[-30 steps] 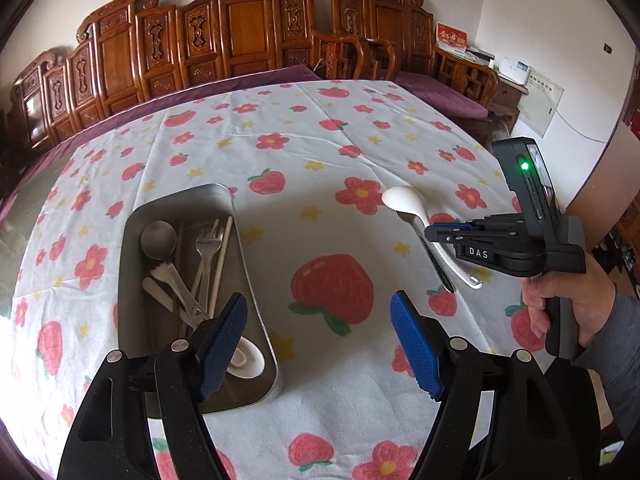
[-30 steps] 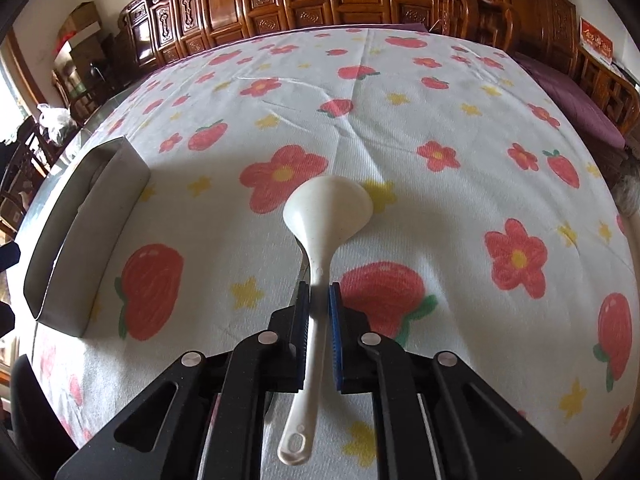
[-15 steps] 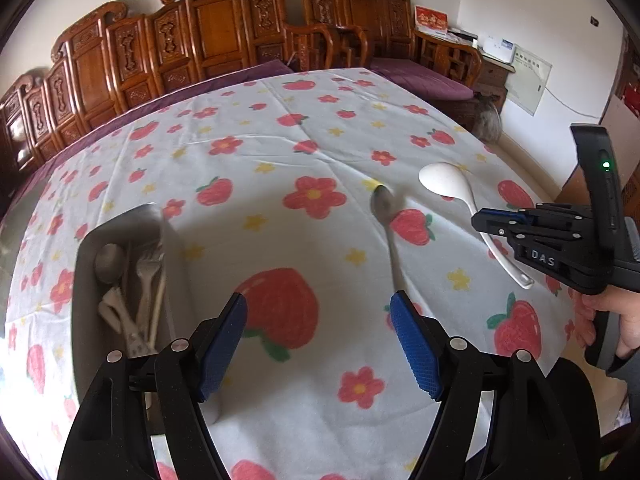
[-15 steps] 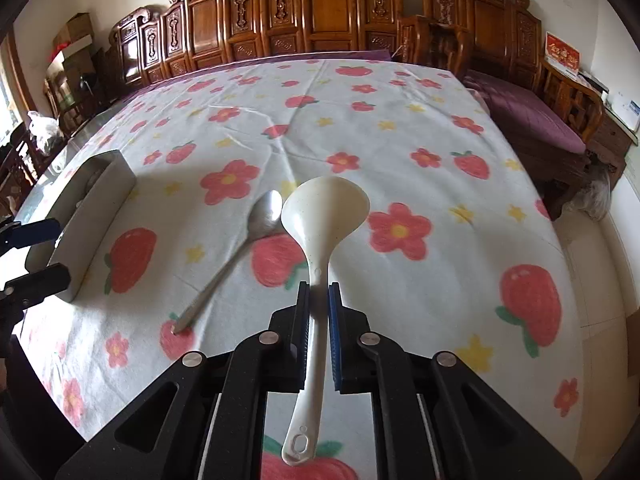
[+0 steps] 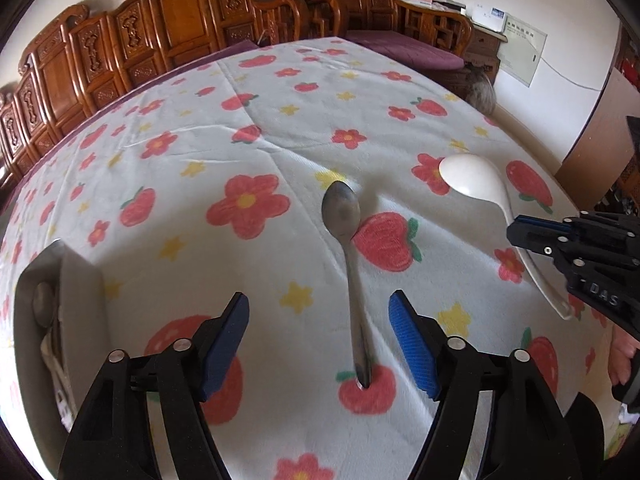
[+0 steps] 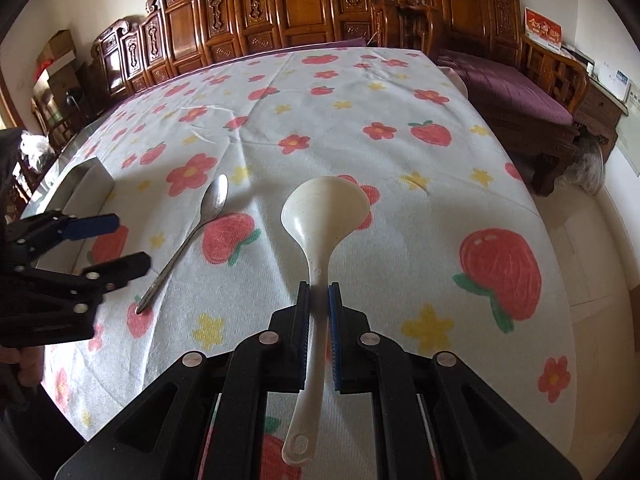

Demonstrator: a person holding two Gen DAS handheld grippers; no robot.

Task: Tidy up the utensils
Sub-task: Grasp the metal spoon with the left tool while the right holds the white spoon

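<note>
The left gripper (image 5: 319, 336) is held above the flowered tablecloth (image 5: 224, 152), its jaws apart and nothing clamped; they have just been closing a little. A metal spoon (image 5: 349, 264) is seen lying flat on the cloth, its handle running between the two blue pads (image 5: 412, 344) without being touched by either. The right gripper (image 6: 318, 320) is closed on the handle of a white ladle (image 6: 320, 224), which is held off the cloth with its bowl pointing away from the camera (the hanging loop of the handle shows behind the jaws). A metal tray (image 5: 36, 280) is noted at the left edge of the table, with utensils inside that are only partly visible. Carved wooden chairs (image 6: 304, 4) are ranged behind the table.
</note>
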